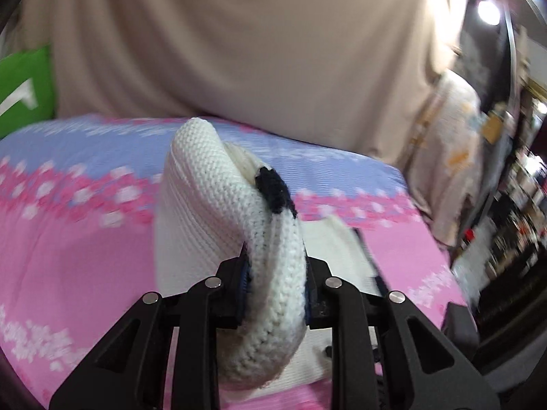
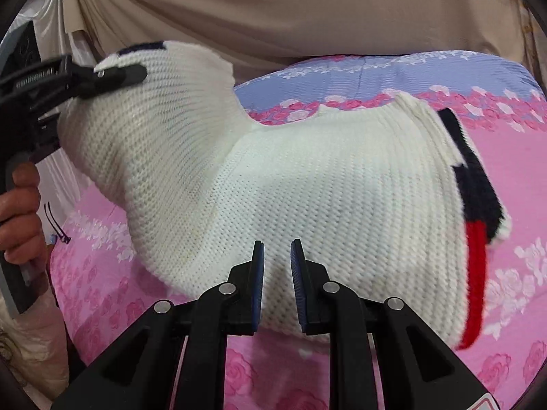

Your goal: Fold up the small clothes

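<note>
A small white knit sweater (image 2: 307,188) with a dark navy and red trim (image 2: 475,205) lies partly on the pink flowered bed cover (image 2: 512,290). My left gripper (image 1: 277,287) is shut on a rolled white edge of the sweater (image 1: 273,273) and holds it lifted off the bed. It also shows in the right wrist view (image 2: 116,75), clamping the sweater's raised left end. My right gripper (image 2: 277,273) hovers just over the sweater's near edge with its jaws a little apart and nothing between them.
A beige curtain (image 2: 273,10) hangs behind the bed. A green bag (image 1: 24,89) sits at the far left. Cluttered shelves (image 1: 512,188) stand past the bed's right edge. The person's hand (image 2: 17,215) holds the left gripper handle.
</note>
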A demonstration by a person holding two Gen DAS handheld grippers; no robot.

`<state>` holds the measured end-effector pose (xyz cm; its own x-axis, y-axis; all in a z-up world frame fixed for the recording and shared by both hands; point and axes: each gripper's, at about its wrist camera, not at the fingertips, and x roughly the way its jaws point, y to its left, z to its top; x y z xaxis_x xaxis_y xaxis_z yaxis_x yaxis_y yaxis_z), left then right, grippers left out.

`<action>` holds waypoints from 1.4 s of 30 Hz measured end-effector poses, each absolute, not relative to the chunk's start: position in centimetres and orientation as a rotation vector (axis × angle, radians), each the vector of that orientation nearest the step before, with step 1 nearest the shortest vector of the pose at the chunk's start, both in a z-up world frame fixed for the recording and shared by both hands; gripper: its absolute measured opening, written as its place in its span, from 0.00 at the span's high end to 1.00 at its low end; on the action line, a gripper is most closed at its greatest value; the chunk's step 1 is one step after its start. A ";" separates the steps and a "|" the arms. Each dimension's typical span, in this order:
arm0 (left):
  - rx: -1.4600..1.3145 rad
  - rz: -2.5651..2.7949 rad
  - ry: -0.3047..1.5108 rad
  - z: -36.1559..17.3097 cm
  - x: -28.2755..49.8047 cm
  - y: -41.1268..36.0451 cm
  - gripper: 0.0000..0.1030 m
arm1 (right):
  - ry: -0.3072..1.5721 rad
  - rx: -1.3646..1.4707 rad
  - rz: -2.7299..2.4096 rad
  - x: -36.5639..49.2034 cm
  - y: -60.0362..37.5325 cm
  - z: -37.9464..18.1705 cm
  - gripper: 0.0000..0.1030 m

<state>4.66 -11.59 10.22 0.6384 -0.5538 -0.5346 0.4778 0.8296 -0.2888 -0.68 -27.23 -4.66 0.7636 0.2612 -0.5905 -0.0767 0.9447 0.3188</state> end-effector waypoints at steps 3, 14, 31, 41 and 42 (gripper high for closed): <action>-0.056 -0.685 0.658 9.8 3.7 -17.6 0.78 | 0.676 0.324 0.137 -2.5 -29.6 -4.9 0.82; 0.079 -0.752 0.883 -0.3 3.0 -28.2 0.71 | 0.654 0.462 -0.043 -8.2 -37.9 -5.8 0.81; -0.117 -0.482 0.900 1.3 2.3 -12.3 0.48 | 0.712 0.528 0.137 3.1 -37.4 -2.3 0.38; -0.017 -0.486 0.968 -1.1 1.6 -14.9 0.48 | 0.499 0.601 0.376 1.6 -38.6 2.0 0.79; -0.010 -0.487 0.972 -1.3 1.6 -15.0 0.48 | 0.529 0.578 0.308 1.9 -39.4 1.2 0.79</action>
<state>1.60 -14.99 -1.28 0.4653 -0.4010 -0.7891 0.3920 0.8927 -0.2225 1.93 -39.36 1.21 0.8237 0.4165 -0.3848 -0.1284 0.7979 0.5889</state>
